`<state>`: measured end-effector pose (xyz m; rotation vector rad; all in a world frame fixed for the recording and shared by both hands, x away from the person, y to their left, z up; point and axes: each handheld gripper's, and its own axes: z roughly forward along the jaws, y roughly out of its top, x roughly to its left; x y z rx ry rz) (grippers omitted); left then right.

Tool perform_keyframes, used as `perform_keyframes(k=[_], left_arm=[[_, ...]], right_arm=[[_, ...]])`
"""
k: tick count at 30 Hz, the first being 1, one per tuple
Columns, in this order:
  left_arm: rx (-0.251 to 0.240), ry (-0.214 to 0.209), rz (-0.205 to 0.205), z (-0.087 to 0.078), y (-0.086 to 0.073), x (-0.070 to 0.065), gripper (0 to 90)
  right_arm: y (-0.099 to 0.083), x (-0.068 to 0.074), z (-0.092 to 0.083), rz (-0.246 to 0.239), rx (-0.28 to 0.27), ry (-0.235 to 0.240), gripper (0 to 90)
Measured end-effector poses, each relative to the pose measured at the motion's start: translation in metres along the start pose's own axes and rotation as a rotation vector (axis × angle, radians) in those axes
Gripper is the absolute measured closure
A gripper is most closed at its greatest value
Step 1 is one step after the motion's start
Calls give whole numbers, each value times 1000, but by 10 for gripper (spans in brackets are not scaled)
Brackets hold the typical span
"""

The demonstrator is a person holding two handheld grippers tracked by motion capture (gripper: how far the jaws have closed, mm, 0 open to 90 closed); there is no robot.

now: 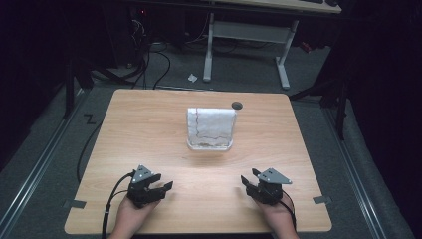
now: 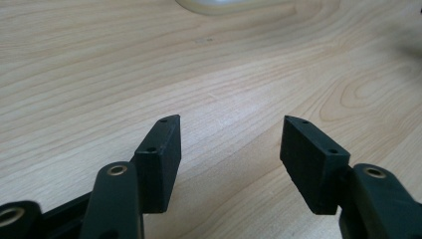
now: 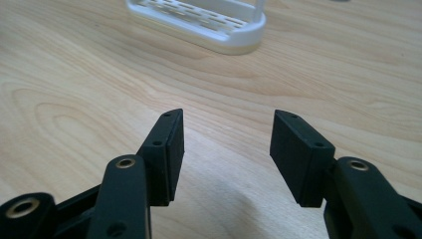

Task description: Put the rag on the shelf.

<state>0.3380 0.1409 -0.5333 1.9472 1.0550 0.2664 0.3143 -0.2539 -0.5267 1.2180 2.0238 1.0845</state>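
1 white rack (image 1: 209,144) holds a cloth (image 1: 211,123) — both hand-held grippers gape, empty.

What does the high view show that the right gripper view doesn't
High view alone: the white cloth draped over the rack, the person's hands, the left tool, the table's dark round hole and the floor with cables. Right gripper view alone: the slotted base of the white rack up close, and bare wood between the open jaws. Both: the wooden table, the rack and the right tool.
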Motion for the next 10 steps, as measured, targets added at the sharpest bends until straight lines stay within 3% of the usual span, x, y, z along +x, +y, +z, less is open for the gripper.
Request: perform_keyframes(k=[2,3,6,10], left_arm=[[6,-30,-21,2,0,0,422],[9,-30,-11,3,0,-1,424],[-1,-4,29,1,1,-2,425],[-4,8,20,-1,0,1,425]], right_arm=[[0,-3,4,25,3,-3,470],[0,-4,6,33,3,-2,470],[-1,-4,8,19,3,0,474],[-3,-7,8,26,9,13,474]])
